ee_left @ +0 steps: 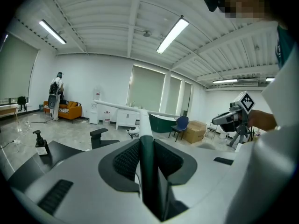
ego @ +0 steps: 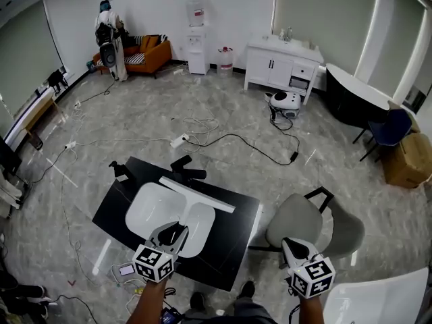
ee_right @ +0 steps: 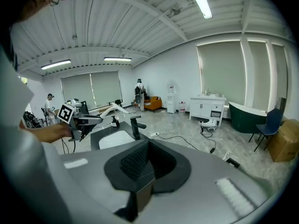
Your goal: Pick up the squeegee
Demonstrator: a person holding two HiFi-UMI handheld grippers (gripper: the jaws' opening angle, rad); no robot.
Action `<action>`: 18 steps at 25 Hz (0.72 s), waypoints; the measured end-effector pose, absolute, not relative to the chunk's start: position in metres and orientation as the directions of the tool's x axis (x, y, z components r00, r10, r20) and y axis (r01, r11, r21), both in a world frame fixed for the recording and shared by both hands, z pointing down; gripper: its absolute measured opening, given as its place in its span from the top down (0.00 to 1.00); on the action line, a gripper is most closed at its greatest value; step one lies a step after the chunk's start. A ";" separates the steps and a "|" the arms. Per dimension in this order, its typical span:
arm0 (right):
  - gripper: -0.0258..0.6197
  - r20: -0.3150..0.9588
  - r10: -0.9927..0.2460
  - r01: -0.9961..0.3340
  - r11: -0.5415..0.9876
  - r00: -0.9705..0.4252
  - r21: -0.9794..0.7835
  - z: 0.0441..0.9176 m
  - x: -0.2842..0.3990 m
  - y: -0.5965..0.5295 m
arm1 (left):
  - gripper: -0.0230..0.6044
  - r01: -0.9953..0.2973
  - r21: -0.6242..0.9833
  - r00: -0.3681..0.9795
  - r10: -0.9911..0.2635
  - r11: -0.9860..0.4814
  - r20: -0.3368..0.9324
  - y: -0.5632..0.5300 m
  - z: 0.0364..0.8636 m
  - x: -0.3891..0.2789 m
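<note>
- White-bladed squeegee (ego: 197,194) is pinched by its dark handle between the fingers of the left gripper (ego: 174,235). Its long blade lies crosswise above the white basin (ego: 152,211) set in the black surface (ego: 229,252).
- In the left gripper view the handle fills the gap between both pads, so the grip looks firm.
- Right gripper (ego: 293,252) hangs off to the side above a grey chair (ego: 304,221), its fingers pressed together on nothing.
- Judged step: the pick-up looks essentially done, with the squeegee apparently clear of the surface.
- The next move calls for a steady hold, keeping the blade level and away from the black faucet (ego: 187,171).
</note>
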State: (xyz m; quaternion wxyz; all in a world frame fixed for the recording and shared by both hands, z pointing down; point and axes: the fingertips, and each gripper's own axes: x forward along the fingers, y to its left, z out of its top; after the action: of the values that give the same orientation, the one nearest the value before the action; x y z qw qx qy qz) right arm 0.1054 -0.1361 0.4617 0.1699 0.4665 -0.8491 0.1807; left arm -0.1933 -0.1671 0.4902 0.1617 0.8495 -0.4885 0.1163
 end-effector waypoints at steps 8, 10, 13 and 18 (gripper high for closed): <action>0.95 0.462 -0.730 -0.852 0.509 -0.504 -0.124 0.455 0.092 -0.135 | 0.81 -0.869 0.161 0.494 -0.798 -0.468 0.345 -0.161 0.481 -0.211; 0.95 0.455 -0.729 -0.843 0.528 -0.511 -0.101 0.450 0.084 -0.137 | 0.81 -0.868 0.161 0.496 -0.796 -0.470 0.346 -0.162 0.481 -0.214; 0.95 0.442 -0.734 -0.836 0.545 -0.515 -0.067 0.441 0.077 -0.140 | 0.81 -0.865 0.160 0.501 -0.794 -0.476 0.345 -0.163 0.481 -0.216; 0.95 0.433 -0.748 -0.843 0.535 -0.503 -0.055 0.437 0.076 -0.144 | 0.81 -0.861 0.161 0.508 -0.788 -0.483 0.349 -0.164 0.483 -0.217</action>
State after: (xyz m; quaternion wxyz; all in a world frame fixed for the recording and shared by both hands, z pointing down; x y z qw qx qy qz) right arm 0.0756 -0.1435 0.4375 0.1818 0.4642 -0.8570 0.1308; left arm -0.2173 -0.1636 0.4831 0.1591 0.8535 -0.4829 0.1141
